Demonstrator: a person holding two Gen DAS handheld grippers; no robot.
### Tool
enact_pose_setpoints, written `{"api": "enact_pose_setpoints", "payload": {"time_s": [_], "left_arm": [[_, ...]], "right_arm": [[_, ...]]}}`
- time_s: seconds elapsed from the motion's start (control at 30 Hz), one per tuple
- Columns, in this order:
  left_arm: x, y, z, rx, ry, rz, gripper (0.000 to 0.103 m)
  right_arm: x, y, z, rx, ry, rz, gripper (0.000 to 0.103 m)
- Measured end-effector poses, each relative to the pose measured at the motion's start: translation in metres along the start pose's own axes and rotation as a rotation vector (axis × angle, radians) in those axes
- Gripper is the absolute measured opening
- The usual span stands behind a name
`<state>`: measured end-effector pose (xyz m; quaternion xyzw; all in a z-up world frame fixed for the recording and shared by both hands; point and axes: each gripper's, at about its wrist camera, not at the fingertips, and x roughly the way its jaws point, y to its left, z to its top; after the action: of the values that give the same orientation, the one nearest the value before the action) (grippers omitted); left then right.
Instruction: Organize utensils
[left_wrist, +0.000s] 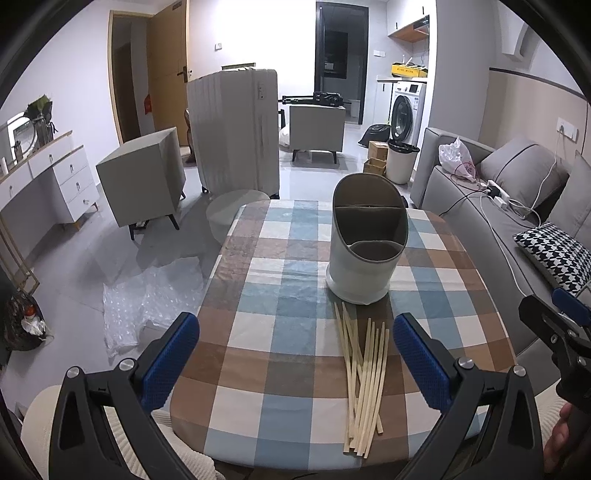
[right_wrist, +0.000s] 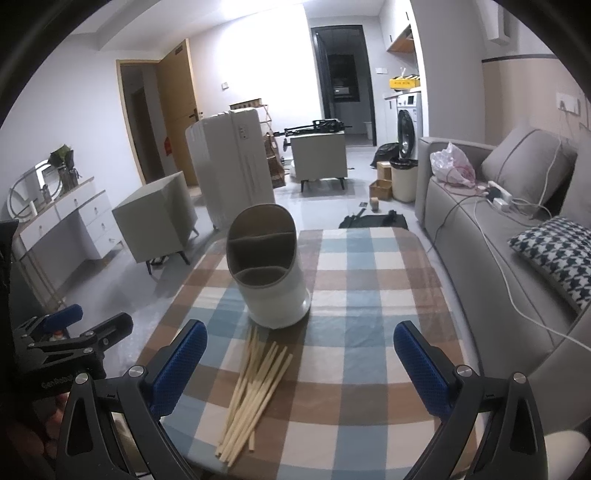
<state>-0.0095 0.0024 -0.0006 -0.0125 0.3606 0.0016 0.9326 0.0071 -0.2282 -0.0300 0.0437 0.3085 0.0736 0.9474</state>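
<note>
A bundle of several pale wooden chopsticks (left_wrist: 364, 384) lies loose on the checked tablecloth (left_wrist: 280, 317), just in front of a white utensil holder (left_wrist: 365, 247) with grey-lined compartments, which stands upright and holds nothing that I can see. My left gripper (left_wrist: 295, 358) is open and empty above the near table edge, the chopsticks between its fingers toward the right one. My right gripper (right_wrist: 299, 362) is open and empty, with the chopsticks (right_wrist: 255, 395) near its left finger and the holder (right_wrist: 269, 266) beyond. Each gripper shows at the edge of the other's view.
A grey sofa (right_wrist: 498, 236) with a houndstooth cushion (right_wrist: 554, 254) and cables runs along the table's right side. On the floor to the left are bubble wrap (left_wrist: 147, 306), a grey cabinet (left_wrist: 144, 177) and a white suitcase (left_wrist: 236, 136).
</note>
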Motion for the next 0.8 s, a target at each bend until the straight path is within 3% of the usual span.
{"api": "enact_pose_setpoints", "payload": {"time_s": [0.8], "left_arm": [[0.0016,0.0055,0.0003,-0.022,0.012,-0.012,0.102]], "right_arm": [[-0.0040,-0.0023,0.0026,0.020,-0.021,0.035,0.102]]}}
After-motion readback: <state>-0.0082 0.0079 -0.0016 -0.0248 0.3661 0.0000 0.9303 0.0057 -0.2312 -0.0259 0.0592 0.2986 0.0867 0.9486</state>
